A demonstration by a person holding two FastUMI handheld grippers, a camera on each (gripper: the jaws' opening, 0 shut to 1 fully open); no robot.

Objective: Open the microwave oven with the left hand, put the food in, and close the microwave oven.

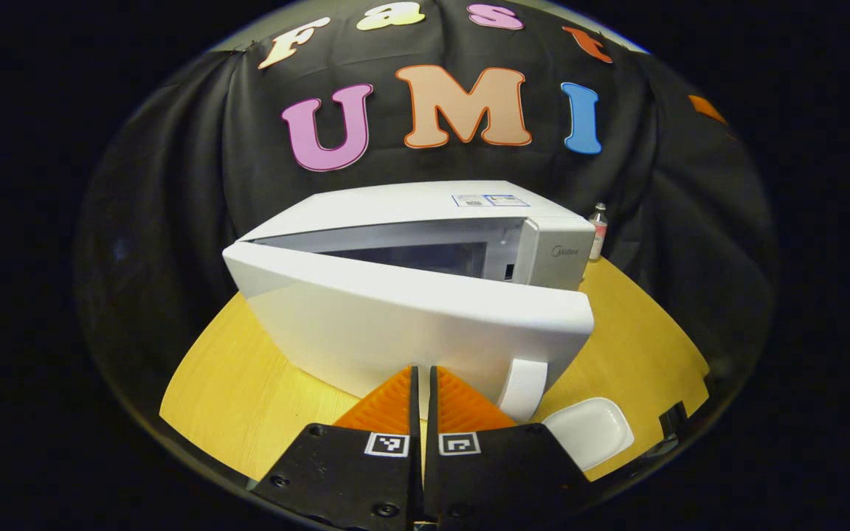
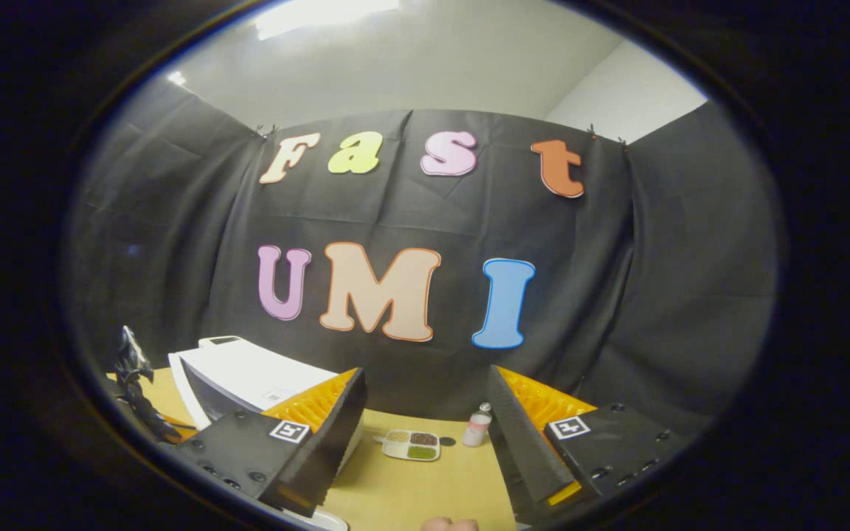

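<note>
Left gripper [image 1: 423,383] clenched empty before the ajar microwave door [image 1: 410,324], right gripper [image 2: 425,420] spread wide, food tray [image 2: 412,445] seen near the table's back edge.

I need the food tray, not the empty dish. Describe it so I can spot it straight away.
Start at the white microwave oven on the yellow wooden table. To its right, in the right gripper view, between the open orange fingers, lies a flat white compartment tray beside a small clear bottle. Its brown and green fillings set it apart from the plain empty white dish.
</note>
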